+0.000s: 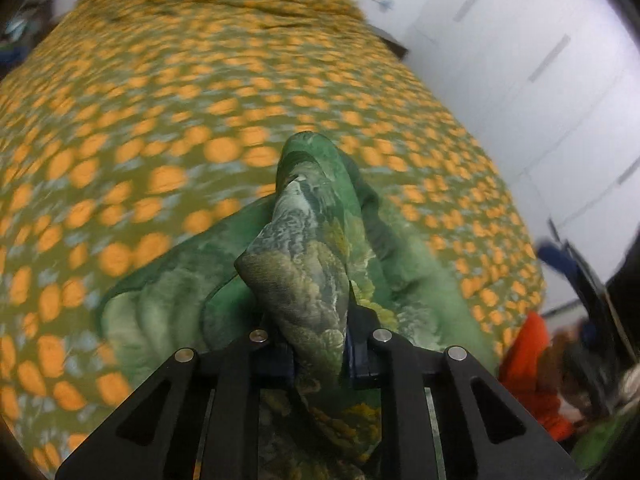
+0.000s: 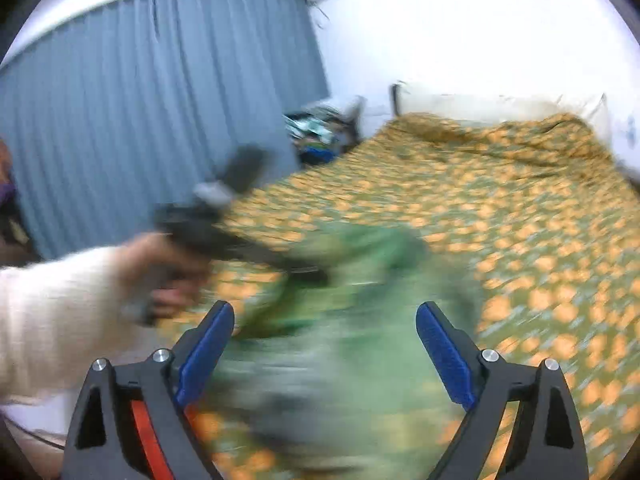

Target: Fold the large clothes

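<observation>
- The left gripper (image 1: pixel 320 344) is clenched on a bunched fold of the green printed garment (image 1: pixel 308 264), which rises toward 12 o'clock from the jaws.
- The right gripper (image 2: pixel 325 354) is released, blue pads (image 2: pixel 444 356) wide apart, over the blurred garment.
- The rest of the garment lies on the orange-dotted bedspread (image 1: pixel 180 100).
- Grey-blue curtains (image 2: pixel 140 100) hang at 10 o'clock.

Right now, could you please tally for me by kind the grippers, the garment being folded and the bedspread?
Grippers: 2 (left gripper clamped on the cloth, right gripper open)
Green patterned garment: 1
Orange-dotted bedspread: 1
Total: 4
</observation>
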